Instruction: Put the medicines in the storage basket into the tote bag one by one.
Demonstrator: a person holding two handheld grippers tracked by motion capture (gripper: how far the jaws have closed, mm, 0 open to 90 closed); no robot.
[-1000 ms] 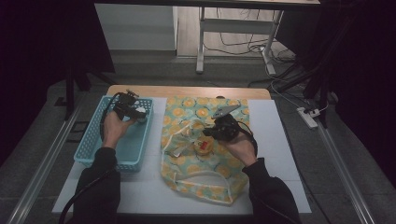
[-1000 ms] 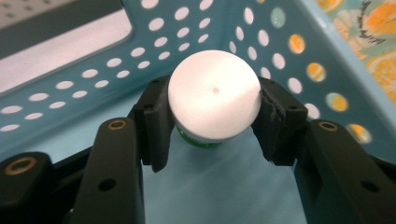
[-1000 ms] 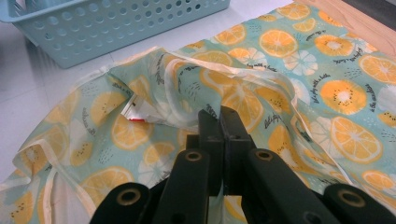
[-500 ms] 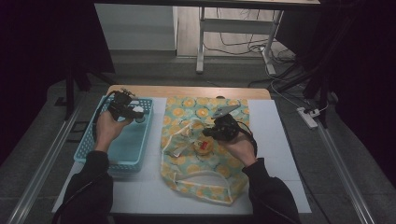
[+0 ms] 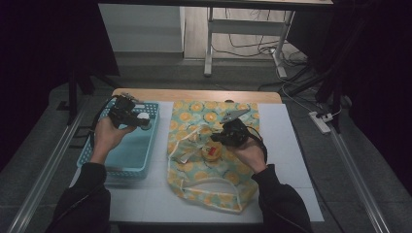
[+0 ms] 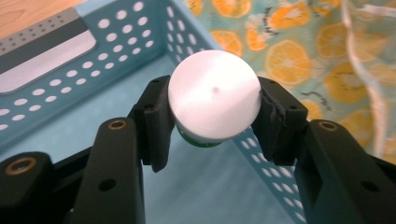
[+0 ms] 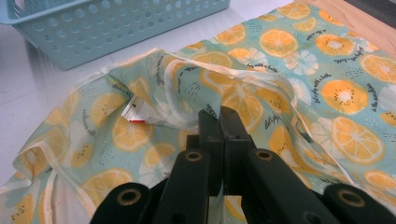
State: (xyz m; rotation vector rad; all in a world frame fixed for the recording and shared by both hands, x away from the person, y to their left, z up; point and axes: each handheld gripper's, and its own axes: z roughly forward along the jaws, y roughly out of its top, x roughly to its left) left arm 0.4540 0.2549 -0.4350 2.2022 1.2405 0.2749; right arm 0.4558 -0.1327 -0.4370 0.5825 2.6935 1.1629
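Left gripper [image 5: 141,119], jaws part-closed on a small white-capped round jar with a green band [image 6: 214,95], has lifted toward the far end of the perforated light-blue plastic basket [image 5: 99,165], so drop-off looks unfinished; right gripper [image 7: 219,116] stays pinched shut on the orange-slice print cloth bag [image 5: 194,167].

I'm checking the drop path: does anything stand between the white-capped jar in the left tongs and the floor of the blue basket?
Nothing visible does: the white-capped round jar hangs in the left tongs over the bare floor of the blue perforated plastic basket.
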